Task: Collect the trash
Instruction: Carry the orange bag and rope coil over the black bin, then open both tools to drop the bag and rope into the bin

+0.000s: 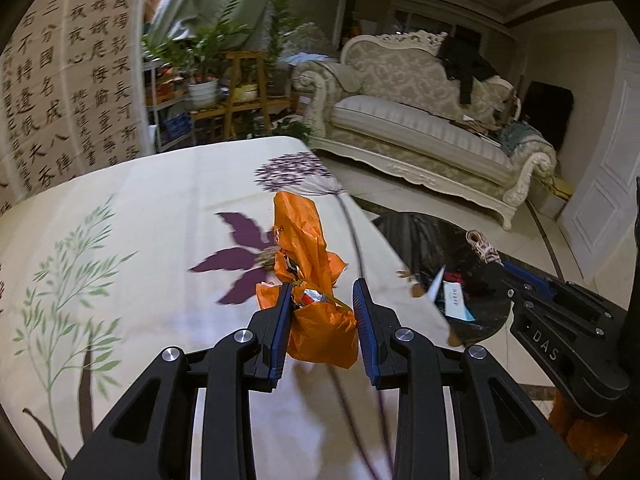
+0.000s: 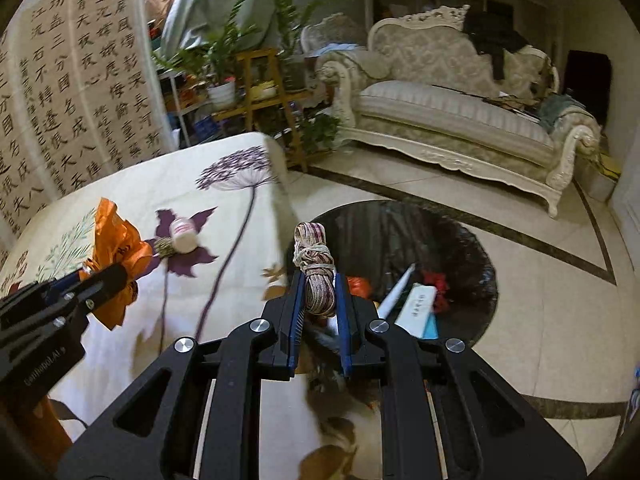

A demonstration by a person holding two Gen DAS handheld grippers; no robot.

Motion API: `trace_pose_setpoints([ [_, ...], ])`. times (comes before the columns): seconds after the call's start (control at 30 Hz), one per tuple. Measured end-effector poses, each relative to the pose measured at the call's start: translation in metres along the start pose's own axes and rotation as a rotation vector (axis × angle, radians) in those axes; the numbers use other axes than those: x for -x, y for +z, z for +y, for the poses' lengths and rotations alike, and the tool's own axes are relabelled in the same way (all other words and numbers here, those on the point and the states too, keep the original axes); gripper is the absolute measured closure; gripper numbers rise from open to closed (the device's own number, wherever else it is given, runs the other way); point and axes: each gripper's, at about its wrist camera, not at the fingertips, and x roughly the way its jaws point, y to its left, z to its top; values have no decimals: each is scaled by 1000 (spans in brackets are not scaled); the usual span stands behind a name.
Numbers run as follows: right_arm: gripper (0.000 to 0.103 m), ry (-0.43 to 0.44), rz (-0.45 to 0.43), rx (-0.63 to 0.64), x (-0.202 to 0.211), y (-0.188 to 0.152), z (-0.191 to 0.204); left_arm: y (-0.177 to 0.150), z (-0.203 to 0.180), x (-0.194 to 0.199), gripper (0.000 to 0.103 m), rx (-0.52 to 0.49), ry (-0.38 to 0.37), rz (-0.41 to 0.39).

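Observation:
My left gripper (image 1: 322, 294) is around a crumpled orange plastic bag (image 1: 310, 276) on the flowered tablecloth (image 1: 140, 240); the left pad touches the bag, the right finger stands a little apart. The bag also shows in the right wrist view (image 2: 116, 244). My right gripper (image 2: 318, 280) is shut on a bundle of patterned woven cord (image 2: 316, 276), held above the table's right edge and over a black trash bin (image 2: 460, 240) on the floor. The bundle shows in the left wrist view (image 1: 482, 248). A small white bottle (image 2: 183, 234) lies on the table.
The bin (image 1: 420, 240) holds paper, a white box and red scraps. Beyond it stand an ornate sofa (image 2: 460, 112) and a plant stand (image 2: 256, 92). A calligraphy wall (image 1: 60, 100) is at the left. The floor is tiled.

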Motion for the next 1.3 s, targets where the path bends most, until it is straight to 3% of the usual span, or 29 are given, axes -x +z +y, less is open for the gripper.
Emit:
trace_pose_setpoints([
  [0.5, 88, -77, -17, -84, -24, 12, -51, 19, -52, -47, 72, -109, -33, 26],
  [1.13, 88, -86, 36, -147, -82, 27, -81, 40, -87, -113, 71, -165, -33, 93],
  [1.2, 87, -83, 42, -157, -86, 26, -82, 39, -88, -116, 70, -162, -38, 107],
  [1.3, 75, -85, 47, -169, -88, 25, -85, 40, -90, -119, 68, -171, -33, 114],
])
